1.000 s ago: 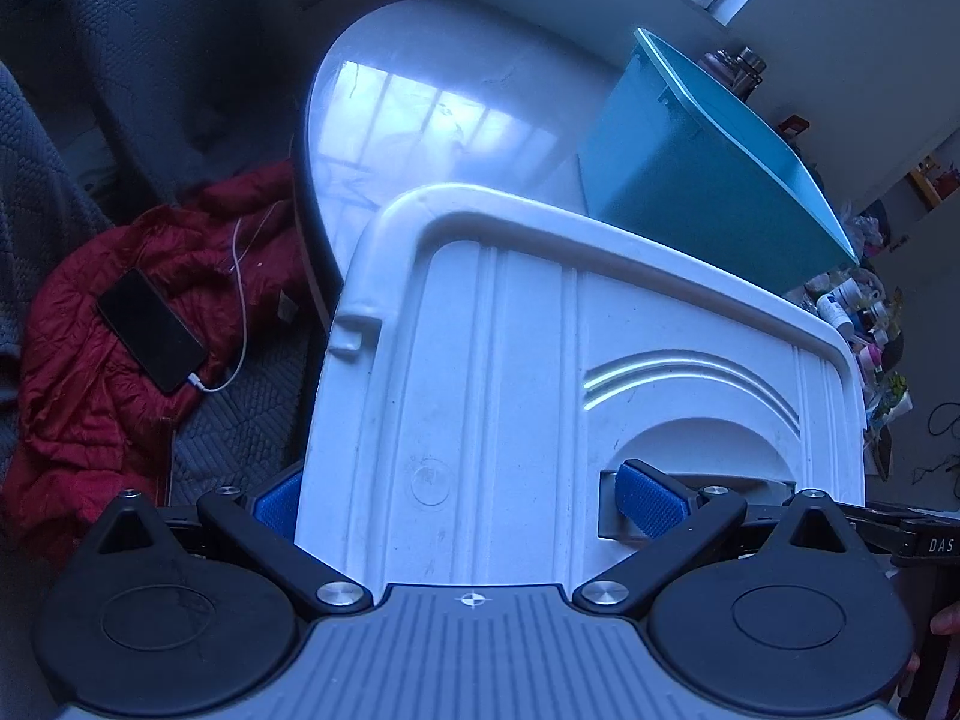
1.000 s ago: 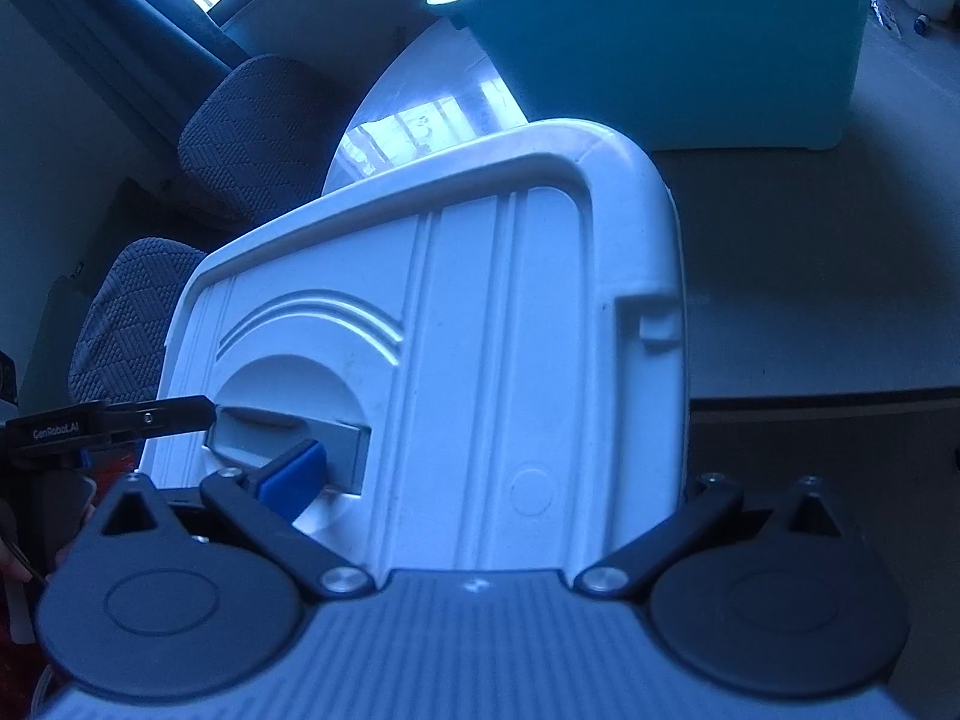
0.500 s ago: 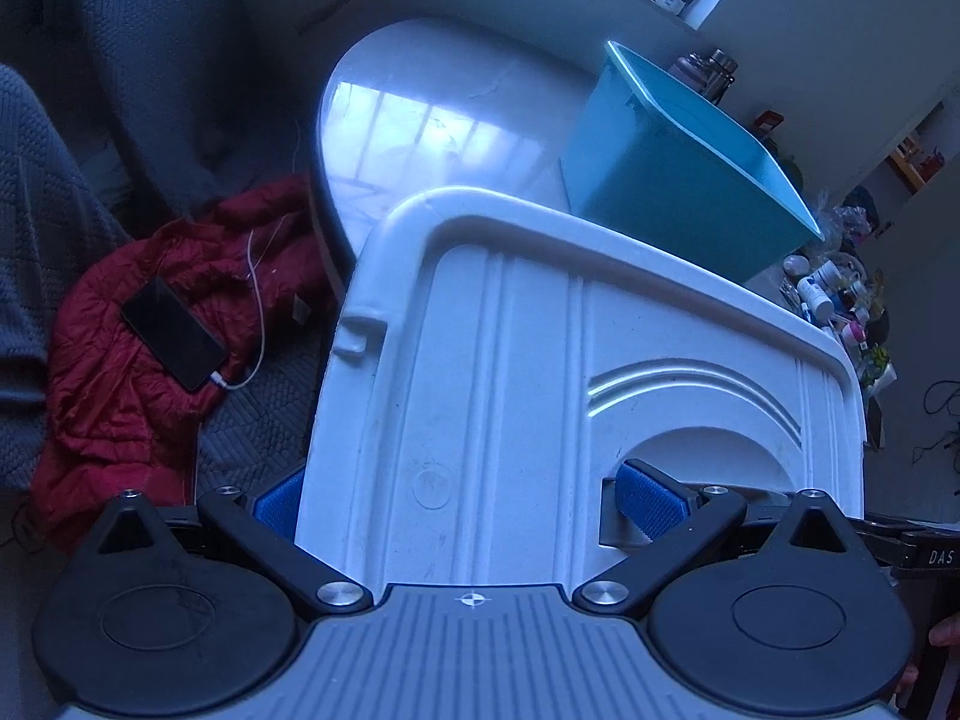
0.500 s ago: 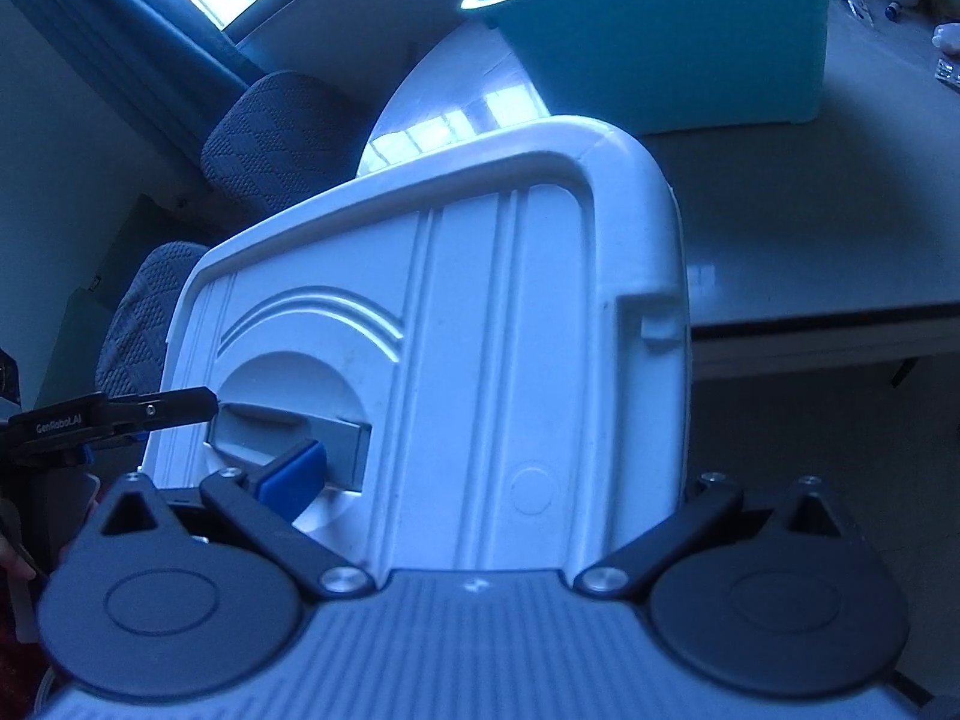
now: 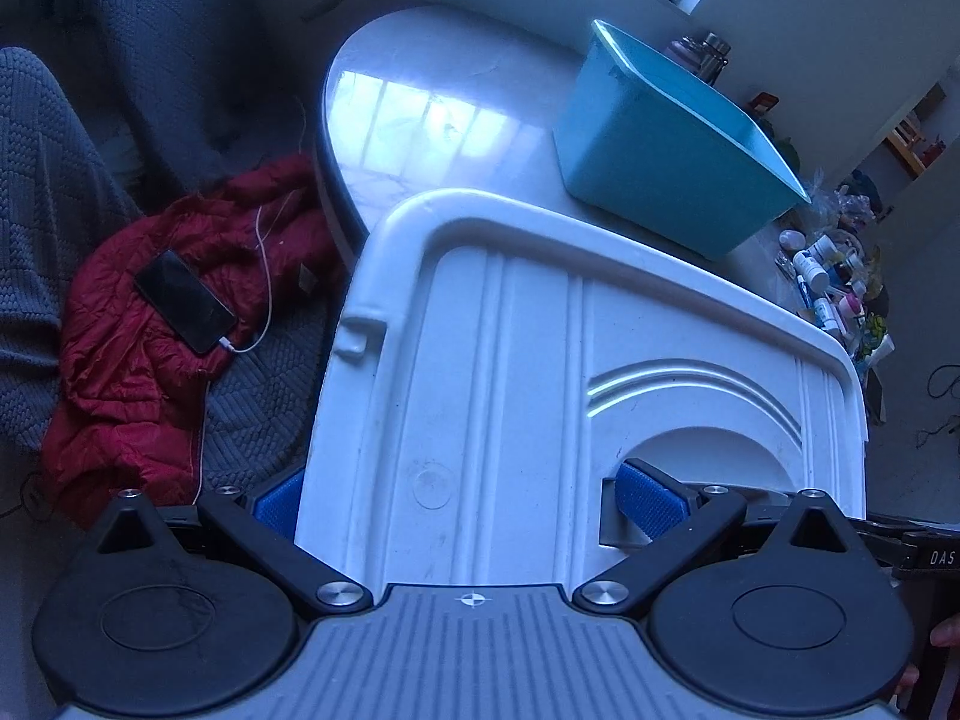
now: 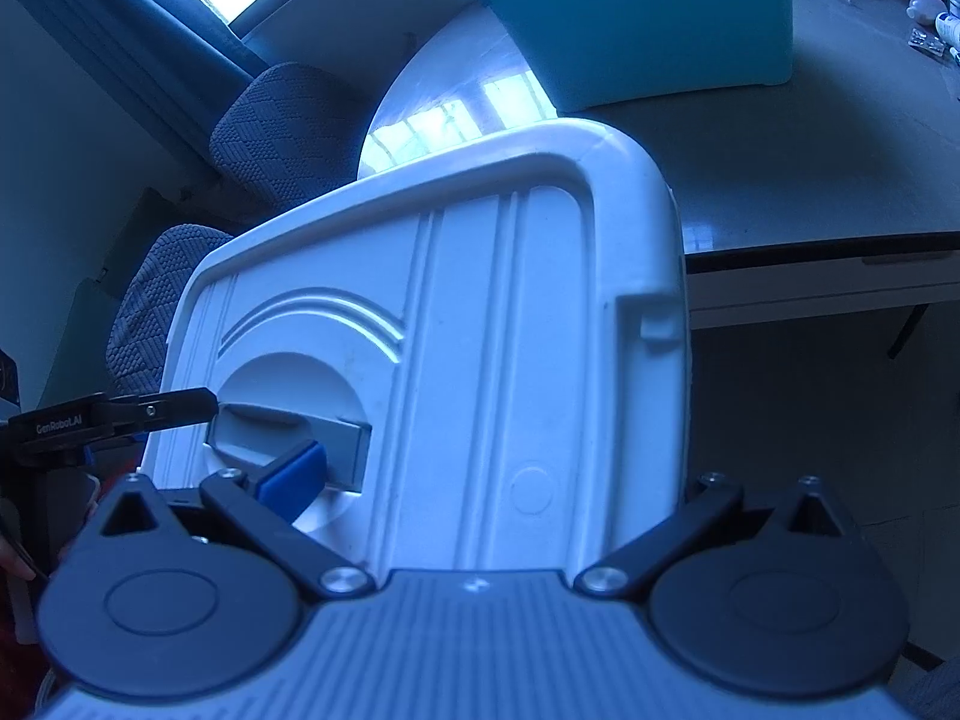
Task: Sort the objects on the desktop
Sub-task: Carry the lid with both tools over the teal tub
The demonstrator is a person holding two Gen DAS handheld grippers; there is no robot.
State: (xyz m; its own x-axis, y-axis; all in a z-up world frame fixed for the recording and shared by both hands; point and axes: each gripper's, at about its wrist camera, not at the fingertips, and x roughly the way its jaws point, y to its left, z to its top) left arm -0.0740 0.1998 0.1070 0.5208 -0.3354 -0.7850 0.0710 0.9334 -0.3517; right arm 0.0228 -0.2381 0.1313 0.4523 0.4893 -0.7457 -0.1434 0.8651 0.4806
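Both the left gripper (image 5: 468, 495) and right gripper (image 6: 498, 483) still pinch the white lid (image 5: 540, 396), now drawn farther back from the blue bin (image 5: 672, 144) on the table (image 6: 810, 180).

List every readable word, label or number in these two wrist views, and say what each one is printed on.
"GenRobot.AI": on the left gripper, as the right wrist view shows it from the side.
"DAS": on the right gripper at the edge of the left wrist view; the frame cuts the word off.
Labels on the bottles and tubes beyond the teal bin: too small to read.
White lid: moulded ridges and a circle only, no text.
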